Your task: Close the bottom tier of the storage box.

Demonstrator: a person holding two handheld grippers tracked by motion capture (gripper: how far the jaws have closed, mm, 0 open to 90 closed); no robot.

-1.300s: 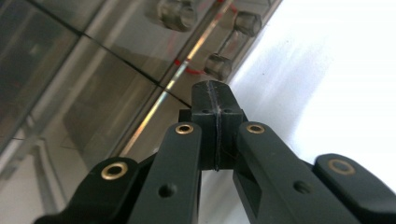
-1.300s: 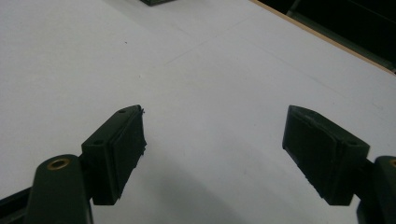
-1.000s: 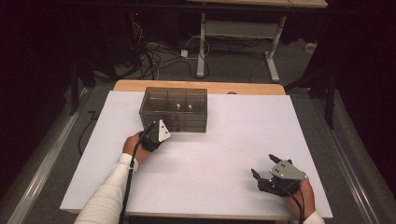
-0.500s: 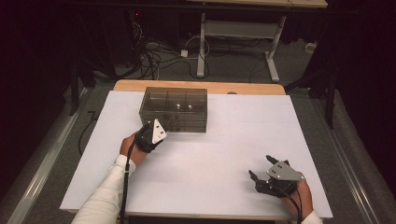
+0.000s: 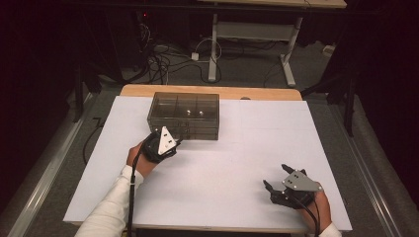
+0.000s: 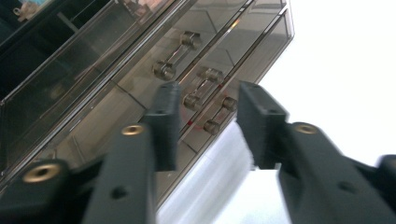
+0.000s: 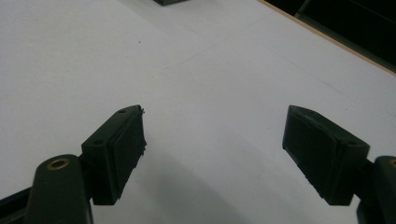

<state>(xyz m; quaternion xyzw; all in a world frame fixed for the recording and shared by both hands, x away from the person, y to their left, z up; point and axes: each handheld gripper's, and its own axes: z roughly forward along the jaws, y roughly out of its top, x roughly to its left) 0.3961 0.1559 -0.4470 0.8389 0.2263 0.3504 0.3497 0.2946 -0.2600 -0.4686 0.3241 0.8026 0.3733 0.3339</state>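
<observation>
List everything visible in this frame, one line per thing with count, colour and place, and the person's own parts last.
drawer box: one, smoky clear plastic, far left-centre of the table, drawers shut.
drawer handles: three in the left gripper view, silver bars, on the box front.
table: one, white top with a wooden far edge.
cables: several, dark and white, on the floor beyond the table.
desk frame: one, pale metal, background.
left gripper: one, black, just before the box front, jaws just opened, nothing between them.
right gripper: one, black, near right of the table, open and empty.
sleeve: one, white, left forearm.
</observation>
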